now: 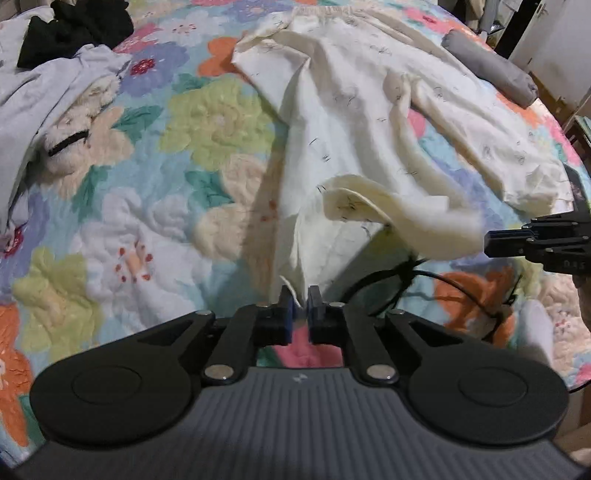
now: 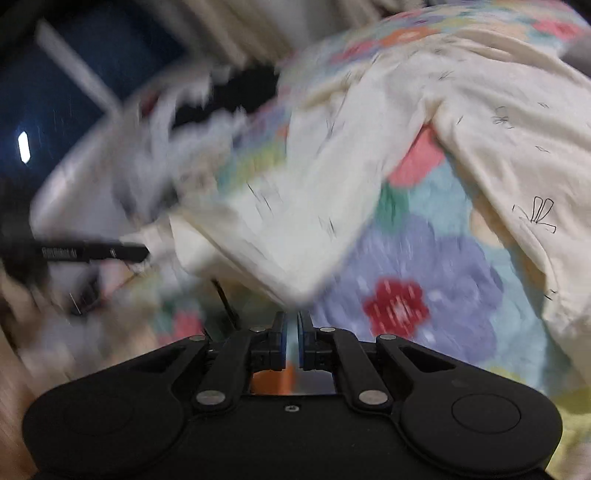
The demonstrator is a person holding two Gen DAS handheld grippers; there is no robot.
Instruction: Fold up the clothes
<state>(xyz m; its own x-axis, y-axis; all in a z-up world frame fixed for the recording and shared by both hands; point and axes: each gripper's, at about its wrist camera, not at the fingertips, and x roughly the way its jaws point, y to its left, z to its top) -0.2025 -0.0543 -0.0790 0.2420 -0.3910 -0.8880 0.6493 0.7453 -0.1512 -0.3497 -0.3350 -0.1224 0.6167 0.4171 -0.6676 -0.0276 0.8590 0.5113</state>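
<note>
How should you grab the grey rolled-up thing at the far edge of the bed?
Take the grey rolled cloth across its middle, coming down from above. It lies as a long roll on the flowery quilt, apart from the cream pants, so fingers closing across its narrow width should fit better than along its length. Both the left gripper and right gripper look busy pinching the pants now.

Bedroom, floral quilt (image 1: 155, 206), strewn clothes (image 1: 48, 92)

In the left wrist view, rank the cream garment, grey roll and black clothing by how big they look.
1. cream garment, by far.
2. black clothing and grey roll look alike; both far, so unranked.
</note>
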